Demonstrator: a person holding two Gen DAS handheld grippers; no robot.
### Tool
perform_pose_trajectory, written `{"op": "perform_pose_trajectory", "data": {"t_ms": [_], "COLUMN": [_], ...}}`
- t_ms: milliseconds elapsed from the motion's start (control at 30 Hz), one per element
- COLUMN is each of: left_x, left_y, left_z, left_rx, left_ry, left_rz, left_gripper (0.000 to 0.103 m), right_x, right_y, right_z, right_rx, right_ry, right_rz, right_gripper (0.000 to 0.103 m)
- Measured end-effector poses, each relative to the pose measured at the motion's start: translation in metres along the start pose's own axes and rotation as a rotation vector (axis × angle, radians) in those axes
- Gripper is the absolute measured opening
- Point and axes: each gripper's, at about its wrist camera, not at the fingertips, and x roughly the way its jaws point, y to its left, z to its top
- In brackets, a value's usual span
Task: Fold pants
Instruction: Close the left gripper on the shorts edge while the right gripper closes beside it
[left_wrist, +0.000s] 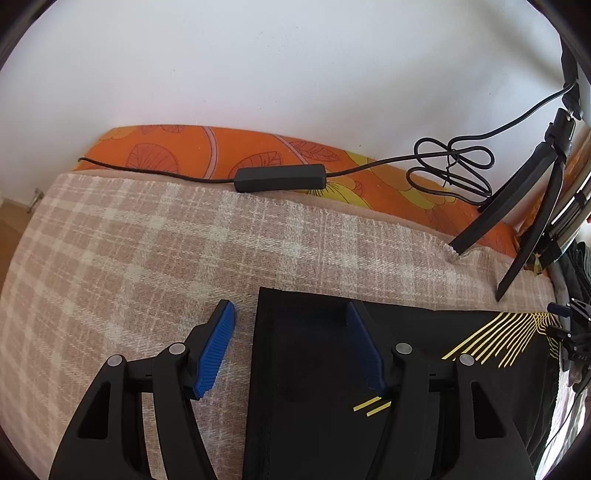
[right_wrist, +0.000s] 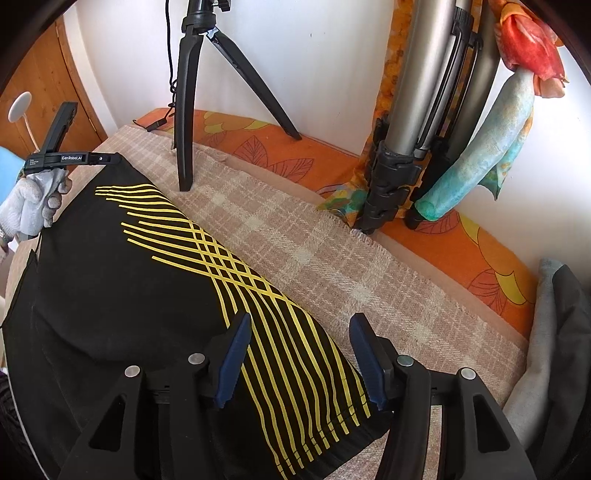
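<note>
Pants (right_wrist: 122, 295) lie flat on the plaid blanket (right_wrist: 314, 240) that covers the bed, already reduced to a compact dark rectangle, so I judge the fold well advanced; whether one more fold is wanted I cannot say from here. My left gripper (left_wrist: 290, 350) hangs over the pants' end edge with jaws released, one blue ribbed pad (left_wrist: 216, 354) above the blanket, the other above the black cloth. My right gripper (right_wrist: 299, 362) is spread wide too, holding nothing, poised over the hem near the bed's wall-side edge.

Cloth reads as a smooth, matte black knit with thin yellow printed lines (right_wrist: 258, 295) crossing in a lattice and running out into parallel stripes. The blanket is a coarse beige-and-cream weave, fringed along its edge; beneath it shows an orange leaf-print sheet (left_wrist: 177, 155). A black tripod (right_wrist: 192, 92) stands at the far edge.
</note>
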Motion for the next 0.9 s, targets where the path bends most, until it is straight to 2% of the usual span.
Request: {"op": "perform_pose_trajectory", "data": {"t_ms": [167,200,233,267,300,333,367,433,533,667,900], "left_x": [0.004,0.005,0.005,0.004,0.004,0.004,0.004,0.002,-0.002,-0.014,-0.051], "left_y": [-0.009,-0.011,-0.014,-0.017,-0.019,-0.020,-0.022,-0.025,-0.029,-0.023,-0.005], "left_z": [-0.003,-0.005,-0.007,-0.007,-0.007,-0.006,-0.007,-0.008,-0.008,-0.011,-0.018], "left_rx": [0.060,0.078,0.094,0.104,0.108,0.108,0.110,0.129,0.142,0.097,0.083], "left_ry": [-0.021,-0.030,-0.044,-0.055,-0.060,-0.061,-0.064,-0.075,-0.094,-0.111,-0.160], "left_rz": [0.040,0.049,0.061,0.062,0.050,0.040,0.043,0.056,0.051,0.025,-0.002], "left_gripper": [0.062,0.055,0.037,0.026,0.011,0.007,0.006,0.003,0.002,0.002,0.002], "right_x": [0.009,0.009,0.009,0.008,0.009,0.010,0.009,0.007,0.004,-0.007,-0.042], "right_y": [-0.001,-0.001,0.000,0.001,0.002,0.005,0.009,0.018,0.030,0.035,0.040], "right_z": [0.000,0.000,-0.002,-0.003,-0.003,-0.003,-0.004,-0.005,-0.008,-0.010,-0.010], "right_rx": [0.004,0.006,0.008,0.011,0.011,0.009,0.005,-0.016,-0.049,-0.042,-0.026], "right_ry": [0.017,0.017,0.017,0.017,0.017,0.015,0.012,0.013,0.010,-0.020,-0.089], "right_rz": [0.007,0.006,0.007,0.008,0.003,0.004,0.011,0.015,-0.007,-0.034,-0.045], "right_gripper": [0.062,0.063,0.063,0.063,0.059,0.053,0.047,0.025,0.007,0.004,0.003]}}
